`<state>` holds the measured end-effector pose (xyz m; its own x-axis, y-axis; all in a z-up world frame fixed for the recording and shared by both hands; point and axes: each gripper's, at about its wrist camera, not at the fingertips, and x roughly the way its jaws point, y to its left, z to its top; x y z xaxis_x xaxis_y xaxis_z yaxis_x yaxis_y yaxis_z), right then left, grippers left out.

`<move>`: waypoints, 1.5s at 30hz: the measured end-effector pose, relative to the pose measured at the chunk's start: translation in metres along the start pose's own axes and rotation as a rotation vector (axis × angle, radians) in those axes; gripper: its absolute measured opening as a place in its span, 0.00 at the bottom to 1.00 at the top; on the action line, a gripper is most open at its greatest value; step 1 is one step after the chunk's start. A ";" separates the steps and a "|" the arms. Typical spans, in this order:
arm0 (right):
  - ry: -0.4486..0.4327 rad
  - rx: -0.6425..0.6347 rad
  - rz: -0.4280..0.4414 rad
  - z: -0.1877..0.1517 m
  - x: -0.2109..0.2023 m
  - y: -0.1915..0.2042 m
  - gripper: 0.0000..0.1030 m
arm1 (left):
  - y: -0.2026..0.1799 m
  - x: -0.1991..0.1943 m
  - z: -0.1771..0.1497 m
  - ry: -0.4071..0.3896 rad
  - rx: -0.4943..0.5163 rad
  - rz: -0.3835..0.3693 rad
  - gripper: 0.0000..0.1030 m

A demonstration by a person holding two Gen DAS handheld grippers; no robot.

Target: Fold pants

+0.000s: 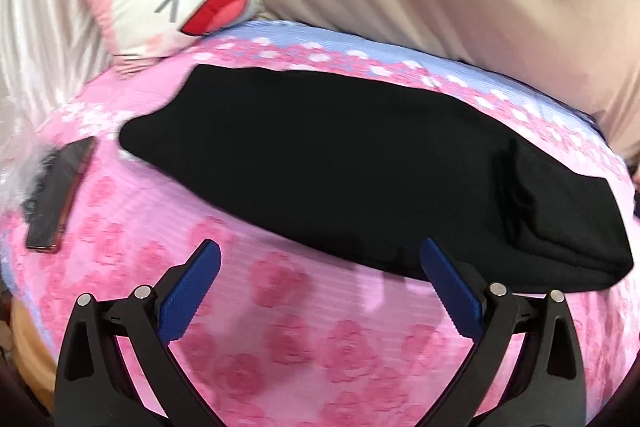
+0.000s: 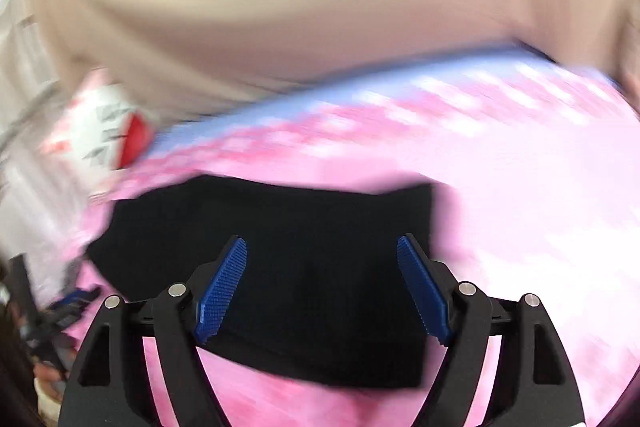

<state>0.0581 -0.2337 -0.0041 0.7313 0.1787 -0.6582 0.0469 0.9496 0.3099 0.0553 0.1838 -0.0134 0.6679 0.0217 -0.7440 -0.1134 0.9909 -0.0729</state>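
Both the left hand-held gripper and right hand-held gripper hang released, empty. Beyond them, the folded black fabric pants lie on the pink rose-patterned bed; a careless brush could likely undo the fold.

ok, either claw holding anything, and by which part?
Nothing held. Left claw and right claw both open, above the folded black fabric pants.

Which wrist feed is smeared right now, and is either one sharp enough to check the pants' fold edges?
Right wrist view: heavy motion blur, bedspread and cushion streaked, pants edges soft; only the right gripper itself is crisp. Left wrist view: mostly sharp, mild softness, fisheye bends the bed; the pants read as flat black, fold lines show only at their right end.
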 end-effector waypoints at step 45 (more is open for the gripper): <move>-0.041 -0.289 -0.025 -0.048 -0.080 -0.023 0.66 | -0.123 0.021 -0.013 0.132 0.123 -0.071 0.95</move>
<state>-0.0345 -0.2578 0.0085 0.7593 0.1499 -0.6333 -0.1268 0.9885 0.0819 0.0737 0.0602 -0.0283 0.5680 -0.0588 -0.8209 0.0271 0.9982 -0.0528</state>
